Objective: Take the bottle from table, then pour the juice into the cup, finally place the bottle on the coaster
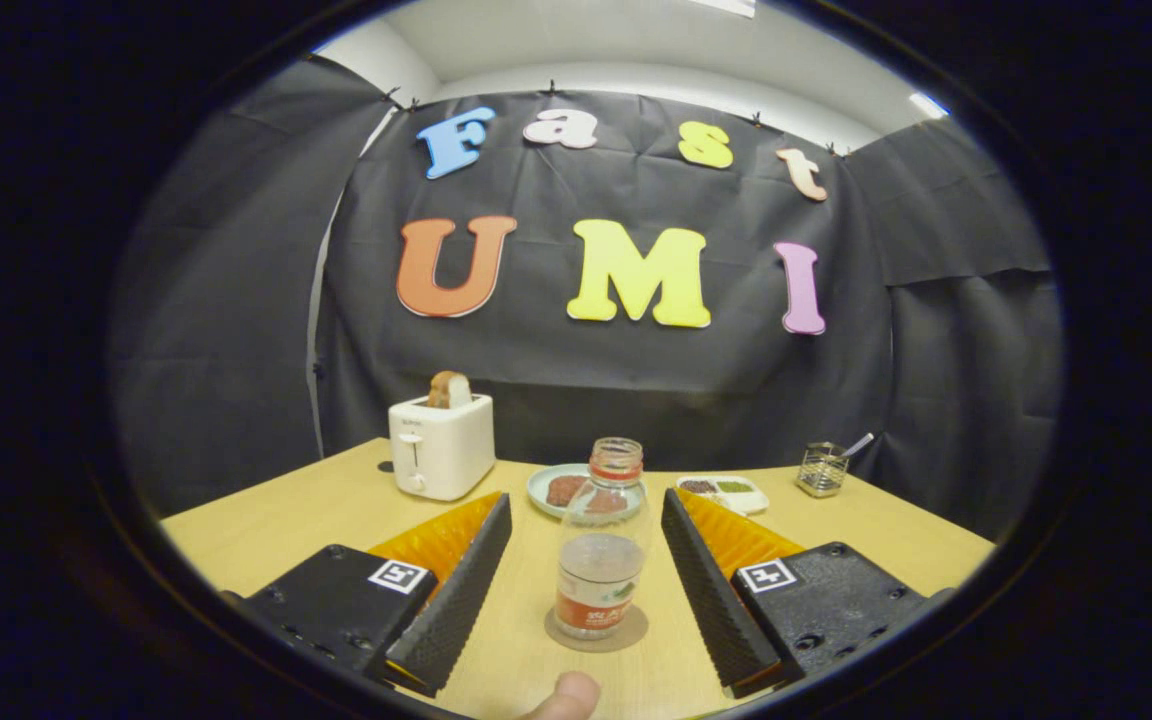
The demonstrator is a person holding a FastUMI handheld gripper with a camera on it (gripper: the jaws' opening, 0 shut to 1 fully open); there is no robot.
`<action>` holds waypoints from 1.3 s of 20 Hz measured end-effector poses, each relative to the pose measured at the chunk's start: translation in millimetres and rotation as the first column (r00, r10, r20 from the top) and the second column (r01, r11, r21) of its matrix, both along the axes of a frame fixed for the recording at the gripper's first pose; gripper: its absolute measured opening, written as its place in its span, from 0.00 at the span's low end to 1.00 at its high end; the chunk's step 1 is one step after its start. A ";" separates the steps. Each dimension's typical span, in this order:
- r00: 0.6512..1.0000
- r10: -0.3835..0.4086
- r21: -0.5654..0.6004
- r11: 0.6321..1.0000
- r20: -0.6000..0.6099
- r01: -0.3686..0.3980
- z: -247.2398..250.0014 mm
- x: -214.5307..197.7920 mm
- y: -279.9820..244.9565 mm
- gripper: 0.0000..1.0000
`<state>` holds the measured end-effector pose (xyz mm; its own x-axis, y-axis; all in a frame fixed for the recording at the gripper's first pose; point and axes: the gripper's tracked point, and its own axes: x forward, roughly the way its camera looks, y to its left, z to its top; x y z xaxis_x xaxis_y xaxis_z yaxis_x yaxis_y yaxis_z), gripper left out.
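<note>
A clear plastic bottle (600,550) with a red label and no cap stands upright on a round brown coaster (596,632) on the wooden table (336,510). It holds a little liquid low down. My gripper (586,515) is open, and the bottle stands between the two fingers with a gap on each side. Neither finger touches it. A fingertip of a person (566,697) shows at the near edge, just in front of the coaster.
A white toaster (441,445) with a slice of bread stands beyond the left finger. Behind the bottle lies a plate (548,487) with food, then a small white dish (726,490) and a wire basket (822,468) to the right.
</note>
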<state>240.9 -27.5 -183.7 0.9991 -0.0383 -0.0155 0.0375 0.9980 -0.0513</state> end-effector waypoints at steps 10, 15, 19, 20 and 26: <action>0.996 -0.082 -0.095 0.992 0.028 0.084 66.0 -127.4 -36.3 1.00; 0.997 -0.066 -0.023 0.997 0.037 0.067 91.1 -177.4 -45.7 1.00; 0.996 -0.090 -0.091 0.992 -0.012 0.089 105.4 -208.8 -52.4 1.00; 0.996 -0.087 -0.084 0.993 -0.009 0.086 112.2 -217.1 -52.4 1.00; 1.000 -0.013 0.012 1.000 0.025 0.013 140.1 -258.6 -46.6 1.00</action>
